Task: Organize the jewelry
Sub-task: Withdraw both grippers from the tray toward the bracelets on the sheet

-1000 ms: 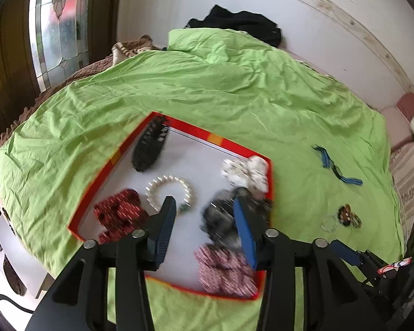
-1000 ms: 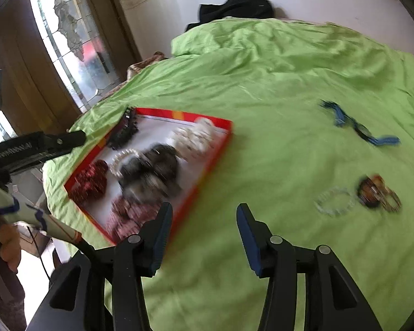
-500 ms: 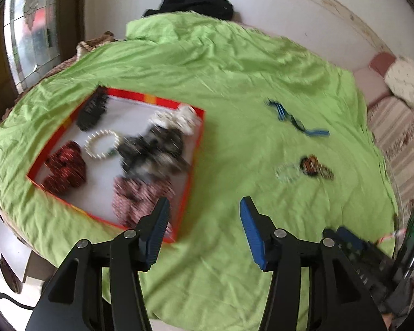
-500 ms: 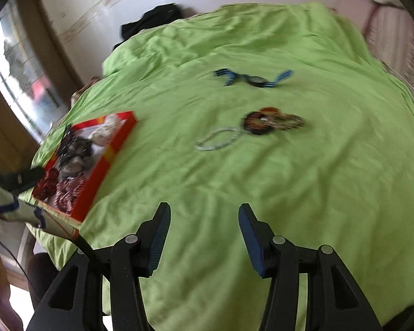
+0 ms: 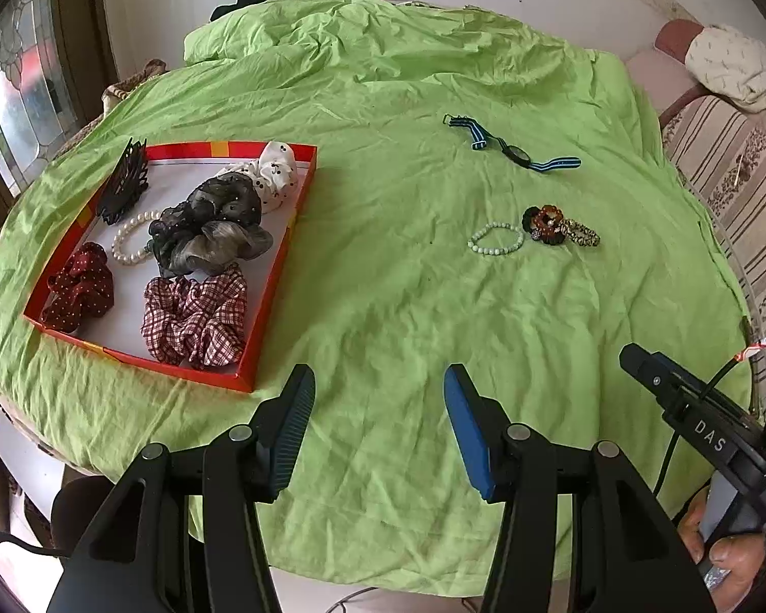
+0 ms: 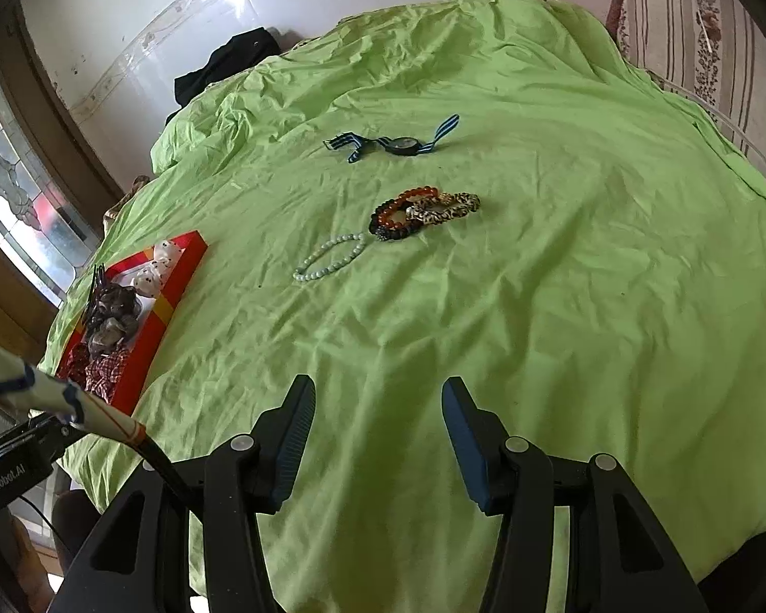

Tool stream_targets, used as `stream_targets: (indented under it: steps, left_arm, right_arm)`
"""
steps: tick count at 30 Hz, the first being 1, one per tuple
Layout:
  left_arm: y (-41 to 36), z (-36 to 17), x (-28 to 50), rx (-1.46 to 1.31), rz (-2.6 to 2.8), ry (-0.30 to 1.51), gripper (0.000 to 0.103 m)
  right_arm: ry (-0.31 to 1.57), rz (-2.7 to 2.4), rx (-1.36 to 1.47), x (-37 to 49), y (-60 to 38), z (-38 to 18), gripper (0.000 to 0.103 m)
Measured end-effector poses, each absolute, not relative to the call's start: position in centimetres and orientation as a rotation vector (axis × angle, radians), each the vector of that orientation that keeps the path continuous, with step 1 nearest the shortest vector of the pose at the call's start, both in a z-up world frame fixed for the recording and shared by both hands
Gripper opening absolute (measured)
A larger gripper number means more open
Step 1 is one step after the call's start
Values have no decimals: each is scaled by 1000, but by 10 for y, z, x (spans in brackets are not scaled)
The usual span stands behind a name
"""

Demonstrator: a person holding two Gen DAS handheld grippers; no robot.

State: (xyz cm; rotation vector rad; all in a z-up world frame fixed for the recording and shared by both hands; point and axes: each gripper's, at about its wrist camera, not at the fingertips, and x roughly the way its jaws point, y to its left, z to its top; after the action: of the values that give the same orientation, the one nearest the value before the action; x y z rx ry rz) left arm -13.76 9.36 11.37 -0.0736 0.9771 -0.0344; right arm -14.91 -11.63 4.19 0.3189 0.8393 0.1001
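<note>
Presently both the left gripper point(image 5: 378, 383) and the right gripper point(image 6: 378, 393) hang over the green bedsheet point(image 5: 383, 306) with jaws parted and nothing between them. Scrunchies, a white pearl bracelet point(image 5: 127, 240) and a black claw clip point(image 5: 122, 189) lie in the red tray point(image 5: 276, 276). Well apart on the sheet lie a striped-strap watch point(image 6: 398, 144), a pale bead bracelet point(image 6: 329, 257) and, just beside it, a cluster of beaded bracelets point(image 6: 413, 212).
</note>
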Motion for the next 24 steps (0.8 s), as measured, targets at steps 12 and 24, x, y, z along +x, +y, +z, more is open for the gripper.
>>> stream_targets:
  steps: [12,24]
  left_arm:
    - [83,105,-136,11,11,960,53]
    - [72,96,-130,66,0,989,60]
  right_arm:
    - [860,87,329,-144,-120,32,57]
    - [862,71,325,-140,-127,26,57]
